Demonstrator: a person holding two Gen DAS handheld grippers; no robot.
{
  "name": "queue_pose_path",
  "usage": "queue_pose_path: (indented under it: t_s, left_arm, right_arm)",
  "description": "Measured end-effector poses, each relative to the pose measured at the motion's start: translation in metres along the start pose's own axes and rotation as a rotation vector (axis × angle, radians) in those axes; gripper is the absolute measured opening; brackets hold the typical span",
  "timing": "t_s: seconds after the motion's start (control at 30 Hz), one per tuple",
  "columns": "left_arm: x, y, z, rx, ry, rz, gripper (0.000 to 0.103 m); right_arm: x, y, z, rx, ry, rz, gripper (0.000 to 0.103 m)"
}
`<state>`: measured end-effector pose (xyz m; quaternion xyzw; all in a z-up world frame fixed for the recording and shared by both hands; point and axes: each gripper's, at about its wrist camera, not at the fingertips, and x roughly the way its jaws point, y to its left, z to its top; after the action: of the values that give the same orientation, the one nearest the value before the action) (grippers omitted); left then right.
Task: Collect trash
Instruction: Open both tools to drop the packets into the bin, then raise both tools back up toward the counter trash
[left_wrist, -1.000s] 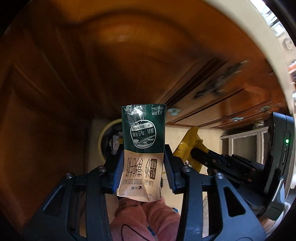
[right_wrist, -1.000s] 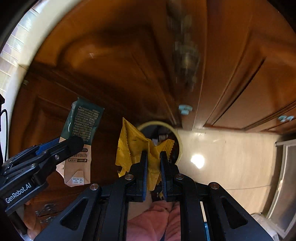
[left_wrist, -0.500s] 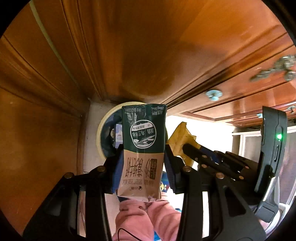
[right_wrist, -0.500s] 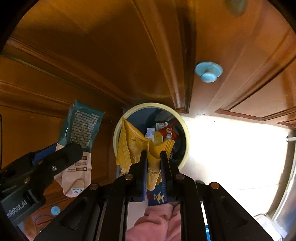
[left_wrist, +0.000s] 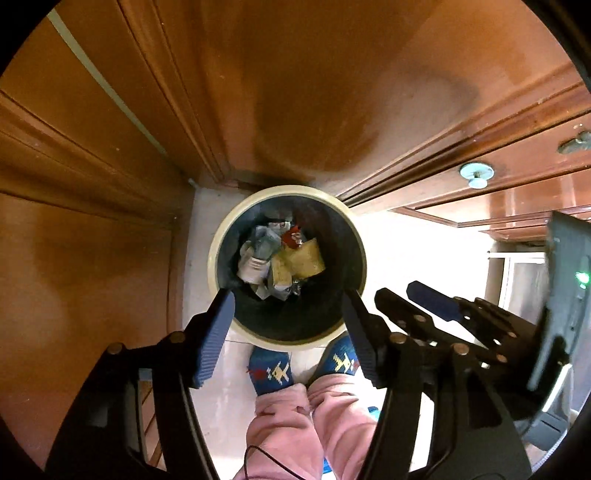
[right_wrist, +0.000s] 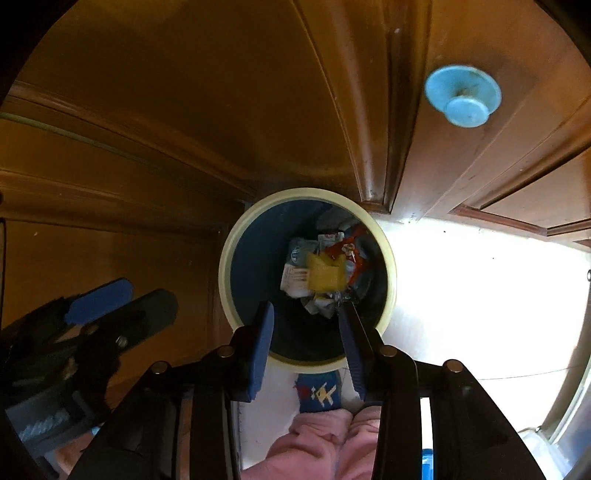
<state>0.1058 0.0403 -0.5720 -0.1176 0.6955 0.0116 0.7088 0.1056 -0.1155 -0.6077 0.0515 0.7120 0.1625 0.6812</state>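
Observation:
A round trash bin with a cream rim stands on the pale floor in a corner of wooden panels. Inside lie a yellow wrapper, a white-green milk carton, a red wrapper and other crumpled trash. My left gripper is open and empty, right above the bin. My right gripper is open and empty, also above the bin. Each gripper shows at the edge of the other's view.
Wooden doors and panels surround the bin on the far and left sides. A blue round doorstop sticks out of the wood. The person's pink trousers and blue patterned slippers stand just before the bin.
Both grippers have opened. The green-tan milk carton left the left gripper and the yellow wrapper left the right one; both now lie in the bin. Both views tilted further down over the bin.

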Motion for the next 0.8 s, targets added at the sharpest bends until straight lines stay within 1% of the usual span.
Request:
queue_pose_path:
  t_s: [0.07,0.13,0.27,0.37,0.43,0.6,0.8]
  left_arm:
    - [-0.008,0.001,0.000,-0.007,-0.001,0.003,0.057]
    - [-0.025,0.000,0.000,-0.016,-0.001,0.000,0.057]
    - [-0.078,-0.008,-0.005,-0.010,-0.006,-0.021,0.057]
    - [-0.124,-0.022,-0.008,0.031,-0.021,-0.032,0.057]
    - [-0.155,-0.033,-0.011,0.056,-0.041,-0.046,0.057]
    - [-0.231,-0.053,-0.017,0.100,-0.095,-0.116,0.057]
    - [-0.315,-0.084,-0.024,0.194,-0.194,-0.165,0.058]
  right_arm:
    - [-0.012,-0.001,-0.004,0.005,-0.004,0.001,0.037]
    - [-0.031,0.000,-0.007,0.007,-0.016,-0.005,0.037]
    - [-0.080,-0.001,-0.018,0.015,-0.035,-0.019,0.037]
    - [-0.128,-0.001,-0.028,0.035,-0.068,-0.011,0.037]
    - [-0.162,-0.001,-0.035,0.038,-0.095,-0.014,0.037]
    - [-0.251,0.006,-0.055,0.030,-0.182,-0.014,0.037]
    - [-0.337,0.015,-0.074,0.038,-0.293,-0.018,0.037]
